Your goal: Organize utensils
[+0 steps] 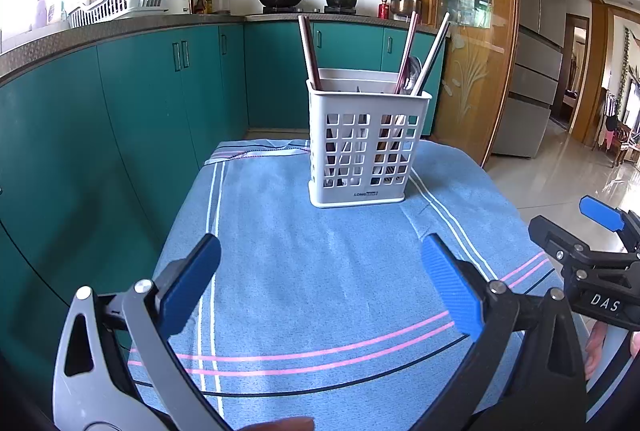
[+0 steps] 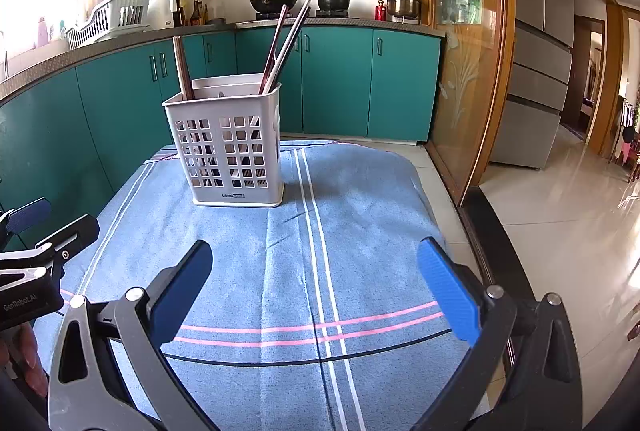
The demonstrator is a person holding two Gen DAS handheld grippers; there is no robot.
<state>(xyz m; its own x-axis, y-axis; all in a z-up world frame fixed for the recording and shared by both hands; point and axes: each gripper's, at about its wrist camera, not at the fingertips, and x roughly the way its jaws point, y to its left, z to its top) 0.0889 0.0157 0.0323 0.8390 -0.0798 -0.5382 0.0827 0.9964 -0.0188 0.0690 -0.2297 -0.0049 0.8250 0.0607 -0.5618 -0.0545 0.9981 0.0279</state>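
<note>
Both hand-held grippers — left, right — spread wide, empty, over blue striped cloth w/ white utensil caddy, teal kitchen cabinets behind.

Each gripper has blue ribbed pads, black-and-grey arms, silver rivets; lettering "DAS", "GenRobot.AI"

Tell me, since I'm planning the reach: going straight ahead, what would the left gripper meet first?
Probably the white slotted plastic utensil holder; the open left gripper has only bare blue striped cloth before it.
</note>
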